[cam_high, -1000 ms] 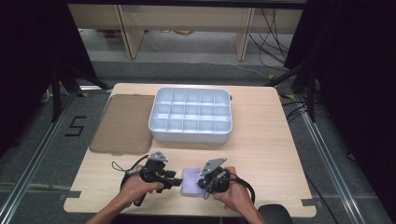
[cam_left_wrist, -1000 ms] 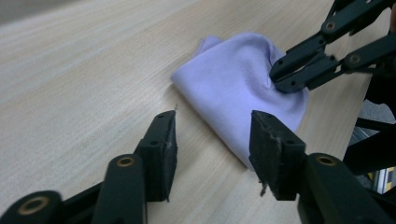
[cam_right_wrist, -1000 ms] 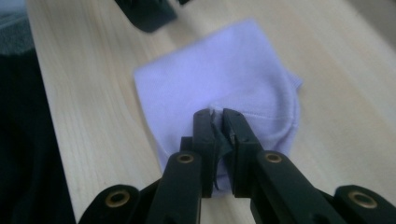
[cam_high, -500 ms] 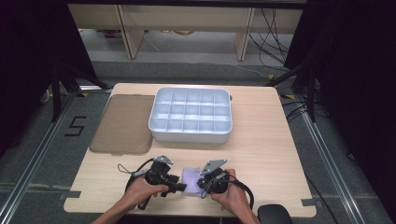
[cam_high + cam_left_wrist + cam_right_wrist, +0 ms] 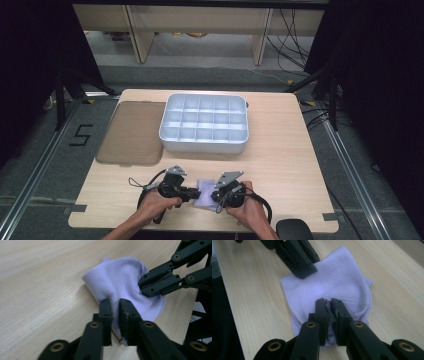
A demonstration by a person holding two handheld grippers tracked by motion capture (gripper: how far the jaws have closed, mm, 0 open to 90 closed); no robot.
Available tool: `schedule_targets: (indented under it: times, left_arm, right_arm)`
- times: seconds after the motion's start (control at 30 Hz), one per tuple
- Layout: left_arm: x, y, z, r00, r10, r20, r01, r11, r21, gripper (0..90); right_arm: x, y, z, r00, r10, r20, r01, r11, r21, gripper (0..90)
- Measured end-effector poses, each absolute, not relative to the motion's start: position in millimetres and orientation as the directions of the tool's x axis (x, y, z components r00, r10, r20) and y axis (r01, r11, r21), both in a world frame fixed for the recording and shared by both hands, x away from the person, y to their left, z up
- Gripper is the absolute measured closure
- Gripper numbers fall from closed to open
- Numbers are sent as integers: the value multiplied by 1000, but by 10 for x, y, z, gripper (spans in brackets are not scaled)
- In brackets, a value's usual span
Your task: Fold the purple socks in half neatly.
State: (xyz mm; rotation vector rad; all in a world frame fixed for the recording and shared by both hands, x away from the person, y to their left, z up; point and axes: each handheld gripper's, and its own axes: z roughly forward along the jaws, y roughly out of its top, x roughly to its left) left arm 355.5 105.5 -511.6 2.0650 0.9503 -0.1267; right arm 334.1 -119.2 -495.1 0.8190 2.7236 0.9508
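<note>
Count on the surface [image 5: 280, 160], positions relative to the white compartment tray [image 5: 204, 142]:
- compartment tray: 1, with 15 cells in 3 rows of 5.
- brown translucent lid [image 5: 131, 131]: 1, just left of the tray.
- lilac cloth [image 5: 204, 192]: 1, nearer the person than the tray.
- tongs: 2, left tongs [image 5: 194, 192] and right tongs [image 5: 214, 195], both at the cloth.

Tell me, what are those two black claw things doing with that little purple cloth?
A person holds a gripper in each hand at the near edge of the table. Both pinch the lilac cloth: the left gripper has just closed its fingers on one edge, and the right gripper grips the opposite side. The cloth lies bunched on the wood. Farther back sit a white divided tray and a brown mat.
</note>
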Motion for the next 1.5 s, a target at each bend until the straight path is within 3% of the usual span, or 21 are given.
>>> schedule_targets:
  times: [0.27,0.53,0.87,1.0,1.13,1.17,1.23,1.5]
  left_arm:
    - [3553,1066,-5054,737,584,-342,623,-388,679,831]
    - [3530,1067,-5000,764,581,-280,578,-426,696,833]
    - [3487,1027,-4980,790,575,-214,534,-473,701,831]
    - [3486,1025,-4972,793,573,-206,528,-477,702,835]
    - [3500,1058,-4958,805,561,-194,515,-498,697,836]
    - [3488,1049,-4959,789,579,-206,529,-469,707,835]
    - [3488,1071,-4944,794,574,-199,521,-475,709,835]
    - [3490,1119,-4899,796,576,-186,511,-473,718,835]
  right_arm:
    - [3257,-1062,-4833,-882,470,38,365,629,686,867]
    - [3269,-864,-4967,-909,416,37,347,702,622,887]
    - [3591,-1031,-4840,-853,521,20,393,619,680,890]
    - [3738,-997,-4950,-866,499,-16,375,670,640,897]
    - [3715,-1034,-4900,-855,518,-2,389,645,658,896]
    - [3670,-1055,-4849,-827,562,15,445,638,629,896]
    - [3658,-1098,-4817,-865,502,-16,358,639,680,896]
    - [3506,-1236,-4865,-849,525,51,429,632,646,892]
